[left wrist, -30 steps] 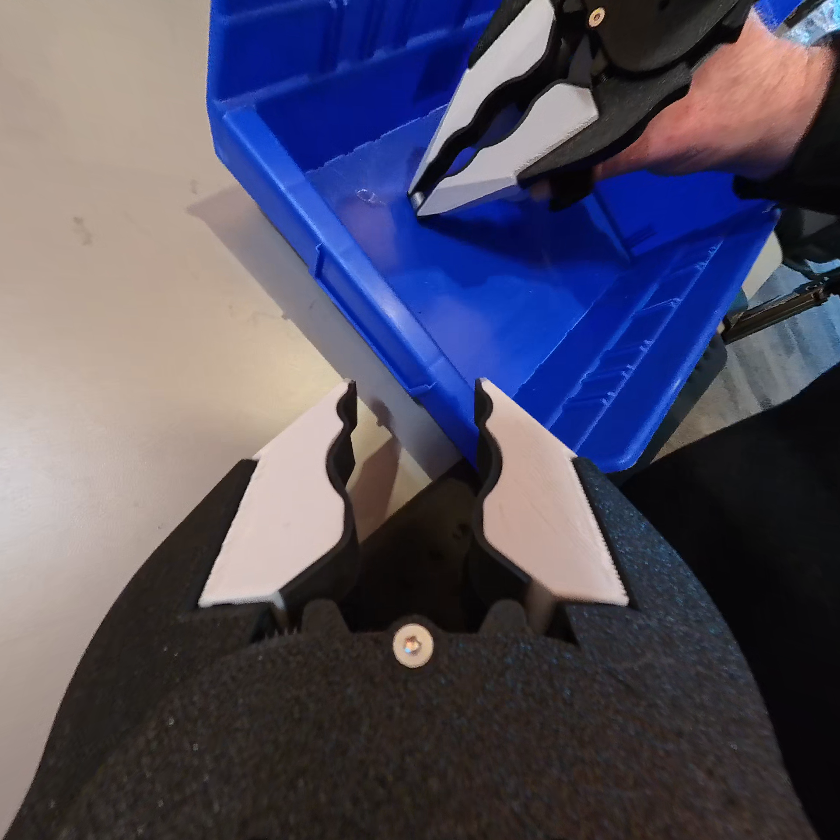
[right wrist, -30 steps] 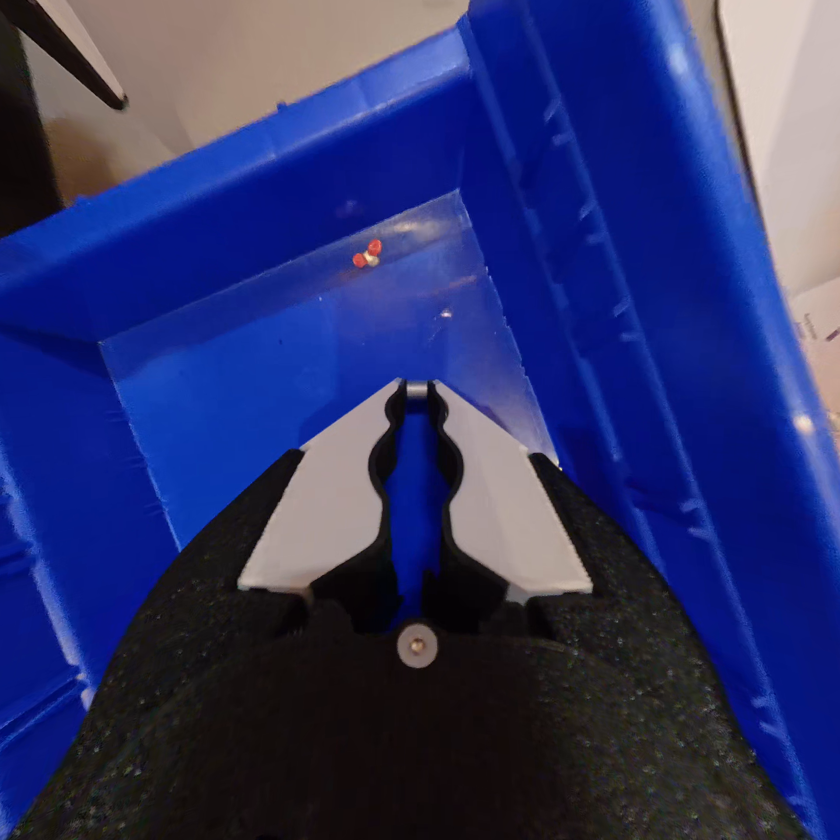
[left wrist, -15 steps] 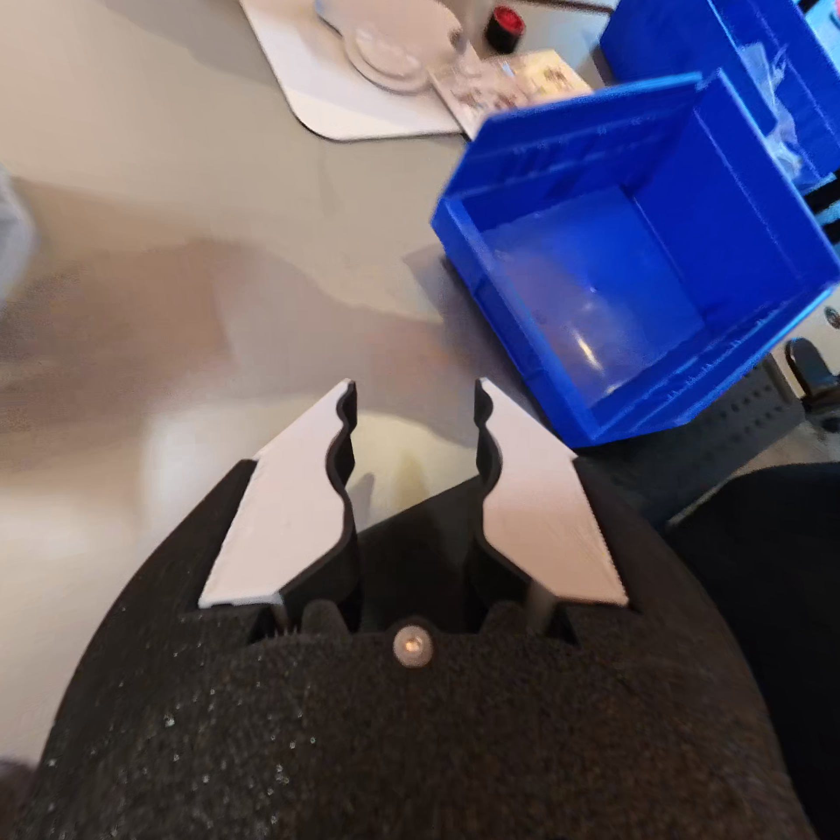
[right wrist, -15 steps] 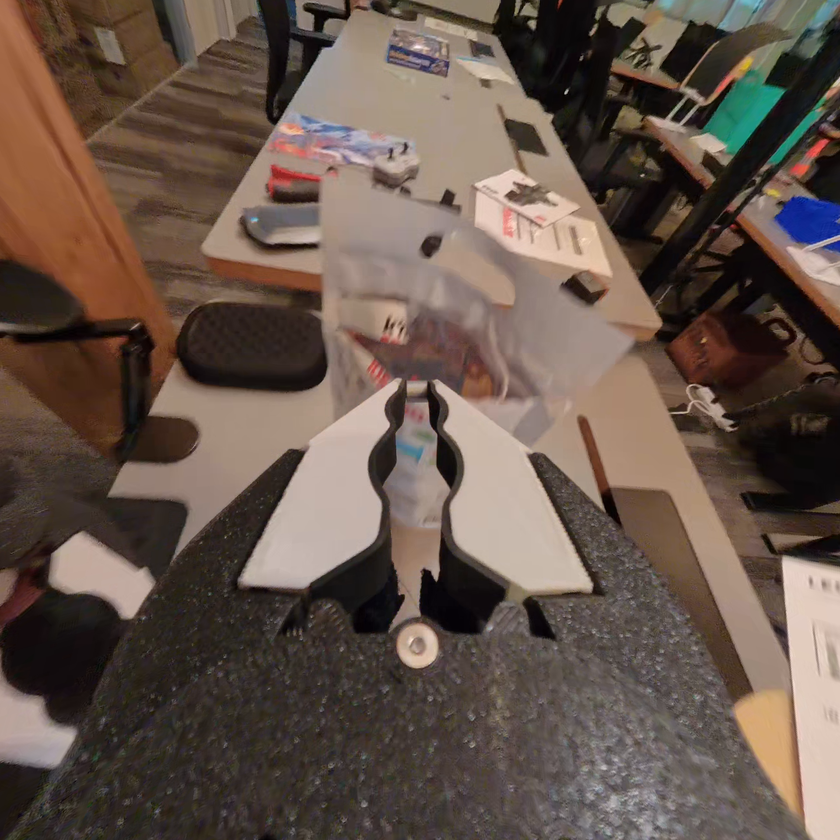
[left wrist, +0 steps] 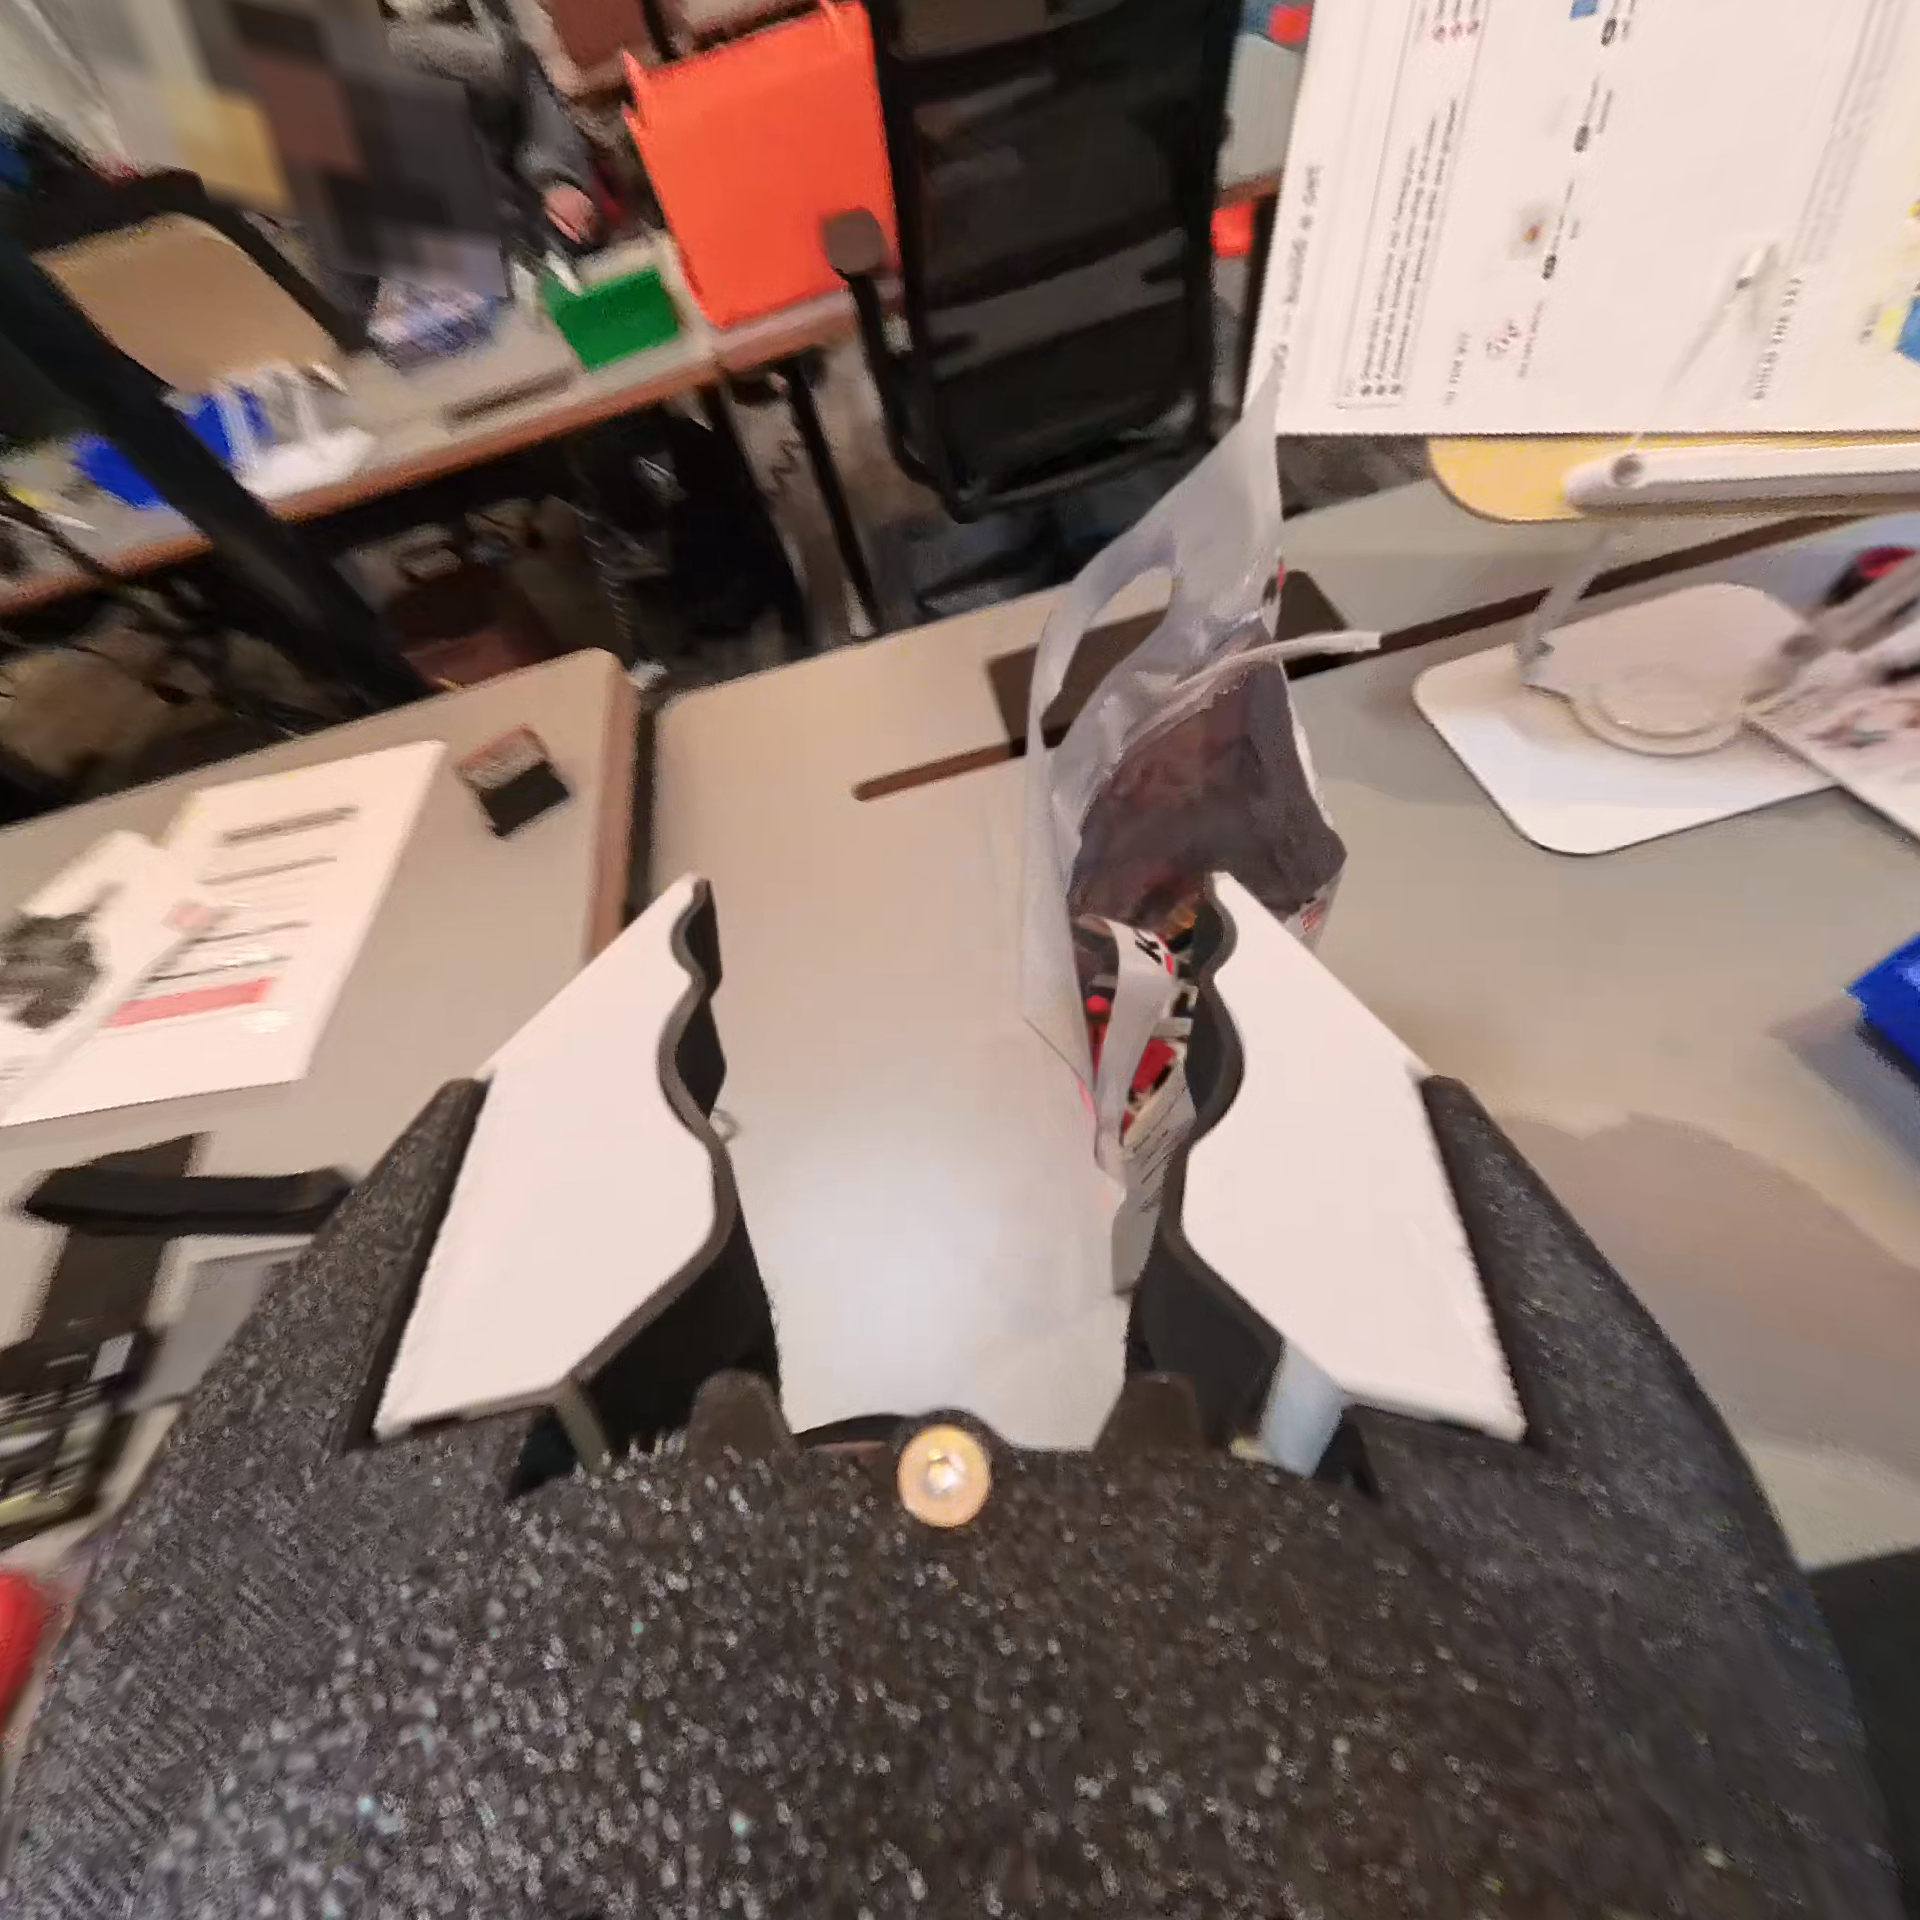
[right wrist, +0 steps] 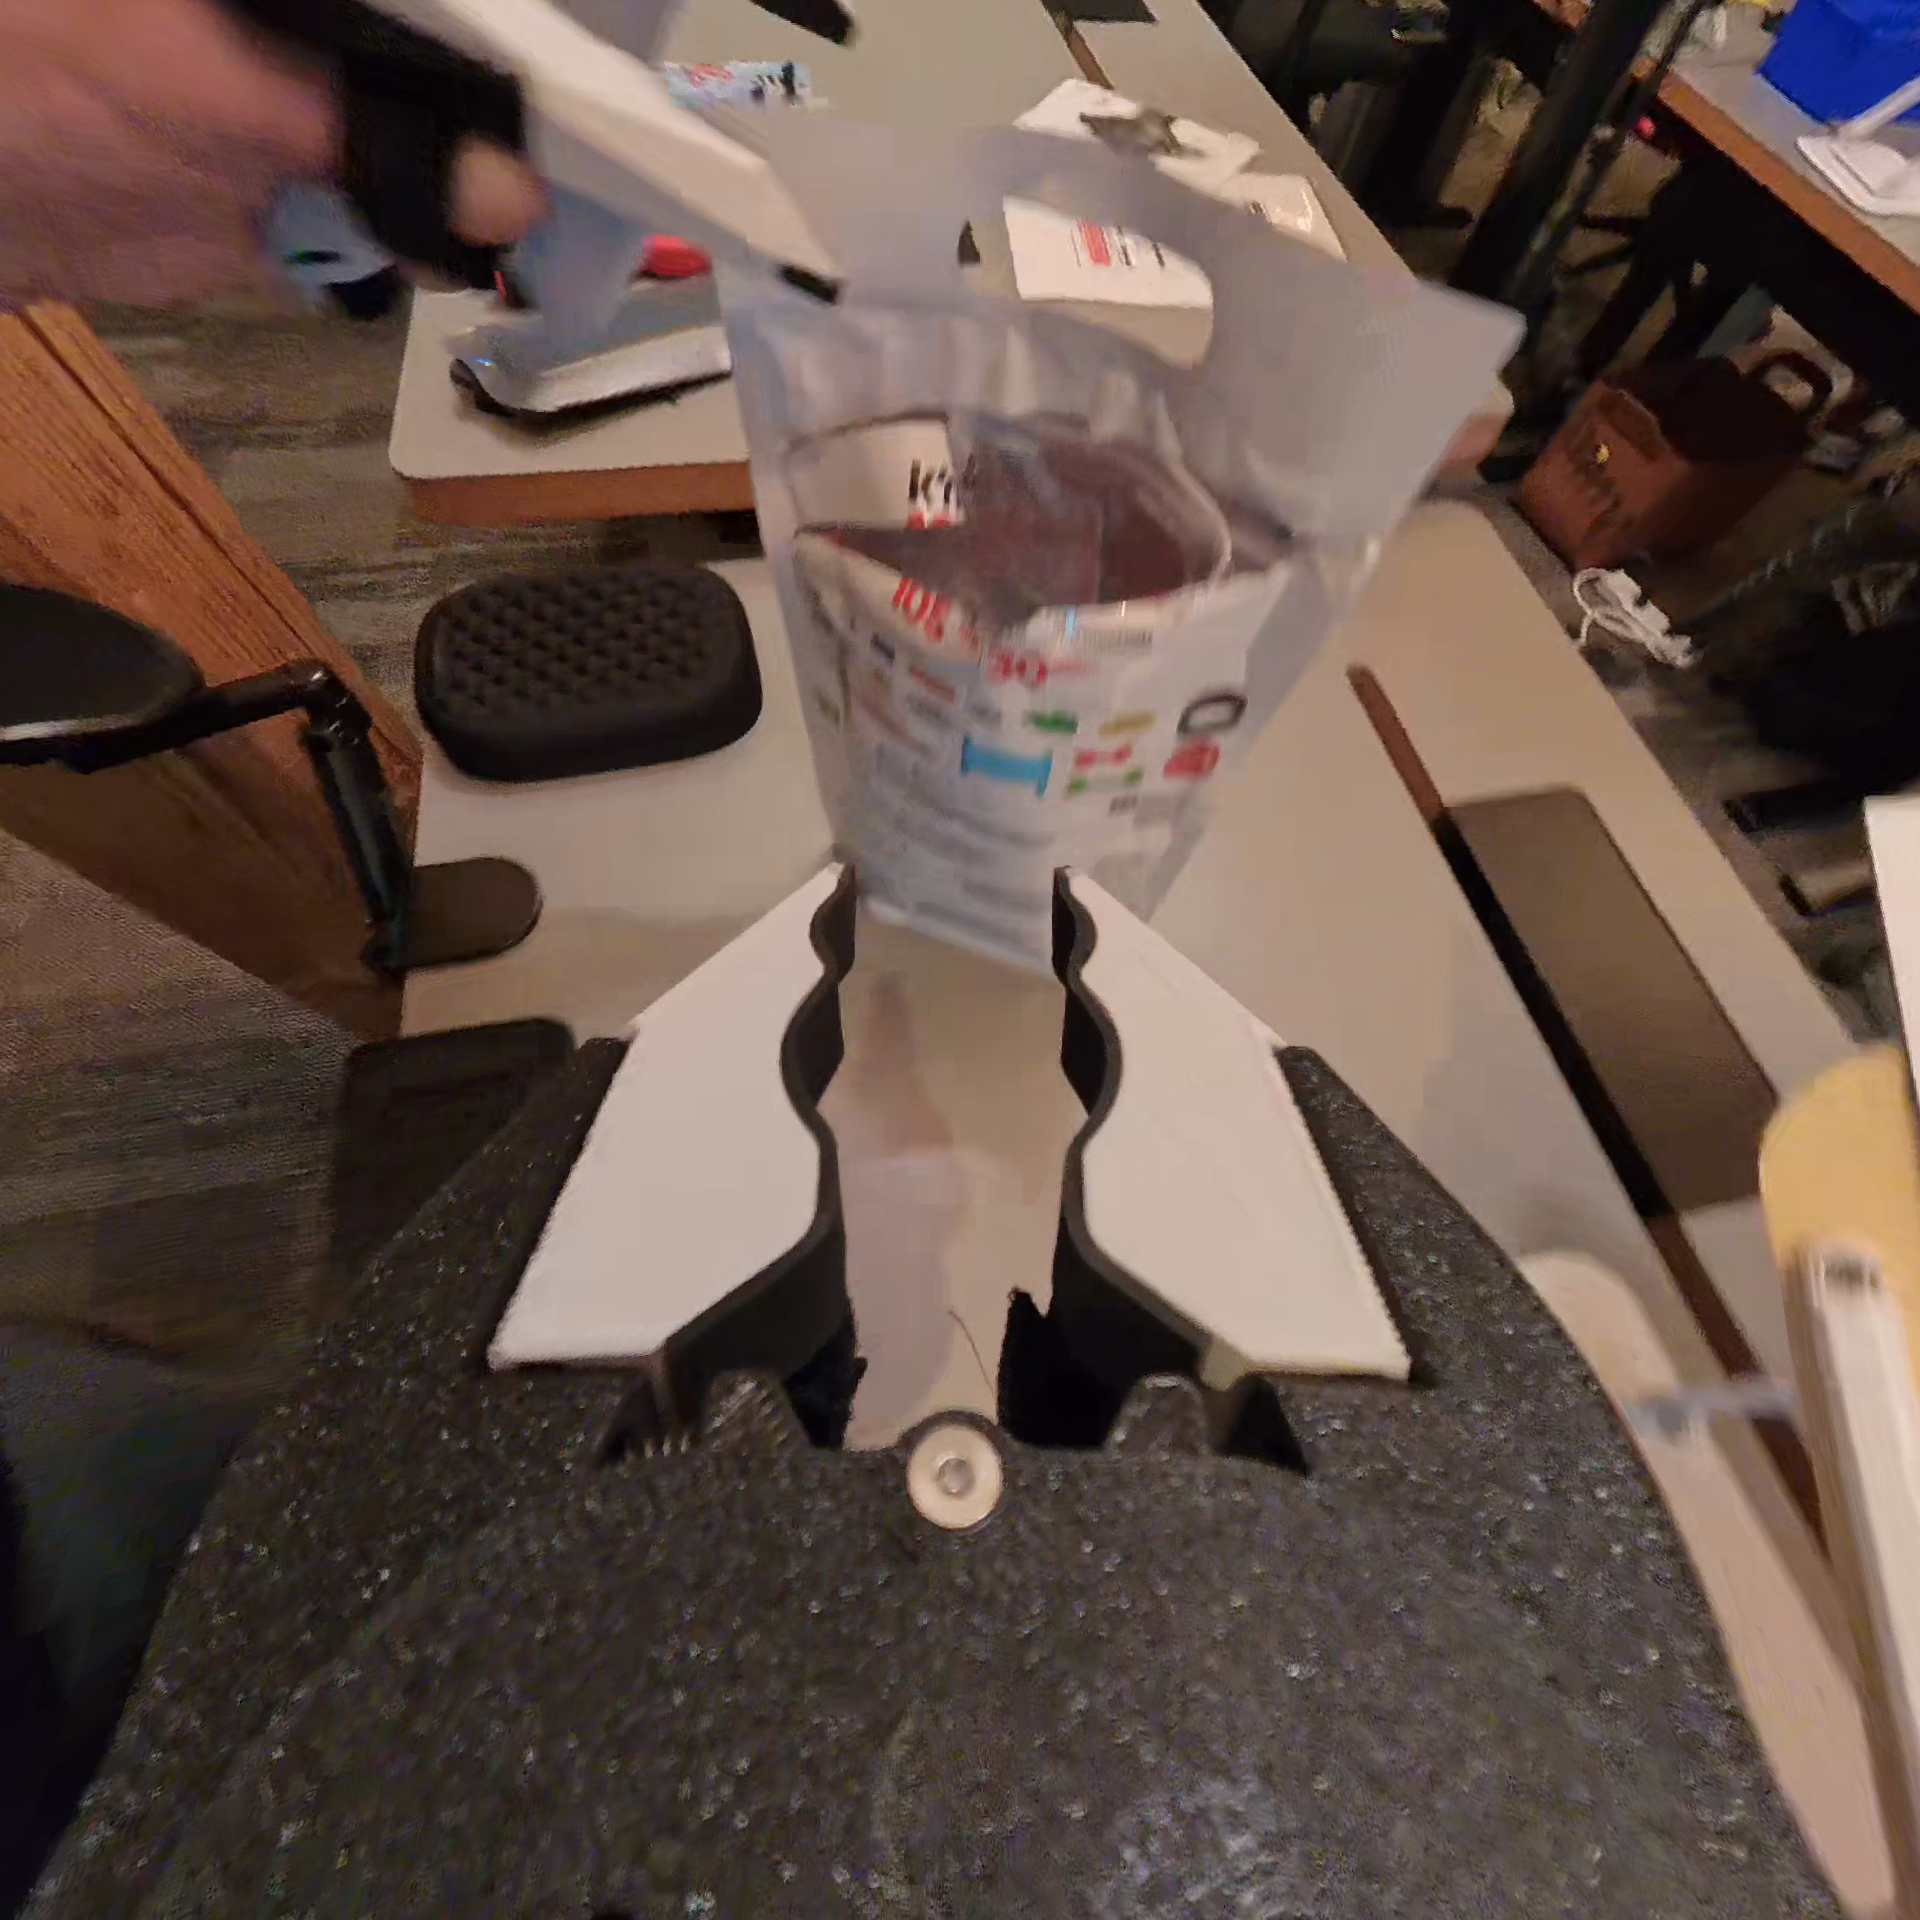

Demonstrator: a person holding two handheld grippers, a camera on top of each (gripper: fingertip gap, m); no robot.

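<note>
Since half a second ago your right gripper (right wrist: pixel 954 883) has gone from nearly pinched on the bag to fingers spread, and your left gripper (left wrist: pixel 961 894) has swung off the blue bin to face the bag too.

Nearest in, the right gripper is spread with bare grey table (right wrist: pixel 644 831) showing between the fingers. The bag's (right wrist: pixel 1039 582) bottom edge sits right at the fingertips, and I can't tell if it's touching them or resting on the table. The bag is clear plastic, upright, with dark stuff inside and a printed card in the lower half. In the right wrist view your left gripper (right wrist: pixel 800 275) comes in from the upper left, a hand (right wrist: pixel 145 145) behind it, tip right at the bag's top corner; it's too blurry to tell whether it's gripping.

From the left wrist view that gripper is spread wide, and the bag (left wrist: pixel 1164 790) shows edge-on against the inside of the right-hand finger (left wrist: pixel 1309 1143).

Further out in the right view there's a black pad (right wrist: pixel 587 670) to the left. The left view has a paper sheet (left wrist: pixel 208 914) lying left, a white stand base (left wrist: pixel 1621 748) to the right, and an orange panel (left wrist: pixel 764 156) way back.
</note>
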